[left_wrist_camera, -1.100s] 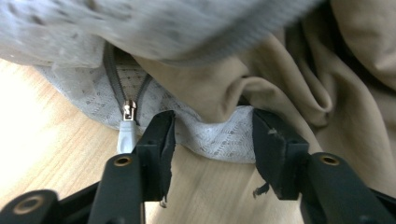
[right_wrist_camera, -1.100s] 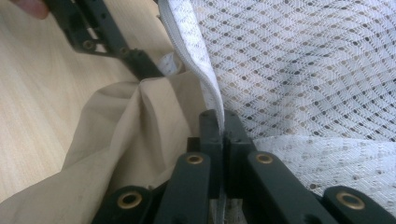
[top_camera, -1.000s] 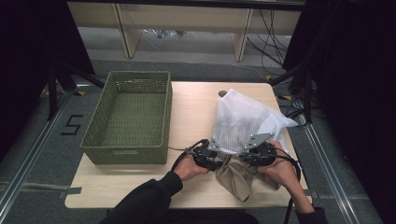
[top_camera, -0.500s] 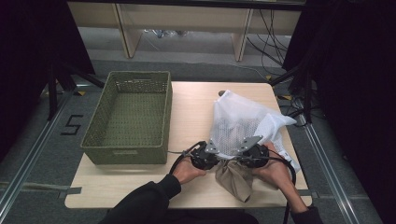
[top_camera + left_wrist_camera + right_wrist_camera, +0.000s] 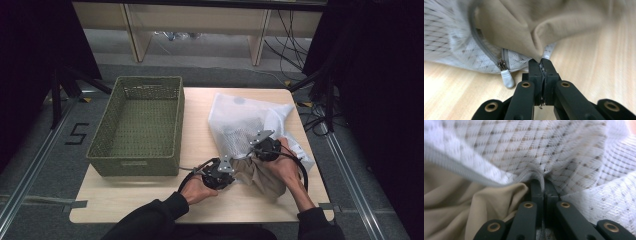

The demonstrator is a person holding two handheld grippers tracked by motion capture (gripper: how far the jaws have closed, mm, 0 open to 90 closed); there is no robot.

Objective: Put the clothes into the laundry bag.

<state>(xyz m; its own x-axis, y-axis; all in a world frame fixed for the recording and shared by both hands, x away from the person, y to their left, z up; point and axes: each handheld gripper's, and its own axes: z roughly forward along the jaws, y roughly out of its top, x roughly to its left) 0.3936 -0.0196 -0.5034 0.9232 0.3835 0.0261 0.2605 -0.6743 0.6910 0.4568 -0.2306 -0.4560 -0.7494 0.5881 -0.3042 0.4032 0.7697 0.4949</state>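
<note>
White mesh laundry bag [image 5: 240,125] on counter [image 5: 200,115] right half, long axis from far edge to near right corner, mouth nearward, beige cloth [image 5: 262,175] spilling out. Left tool [image 5: 541,65] just closed, pinching cloth. Right tool [image 5: 541,185] clamped on bag's zipper edge.

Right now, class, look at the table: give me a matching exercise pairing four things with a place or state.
1 basket
2 beige cloth
3 mesh bag
4 zip pull

a pinched by the left gripper
b edge pinched by the right gripper
c lying on the table
d stands left of the bag

Pairs: 1-d, 2-a, 3-b, 4-c
</note>
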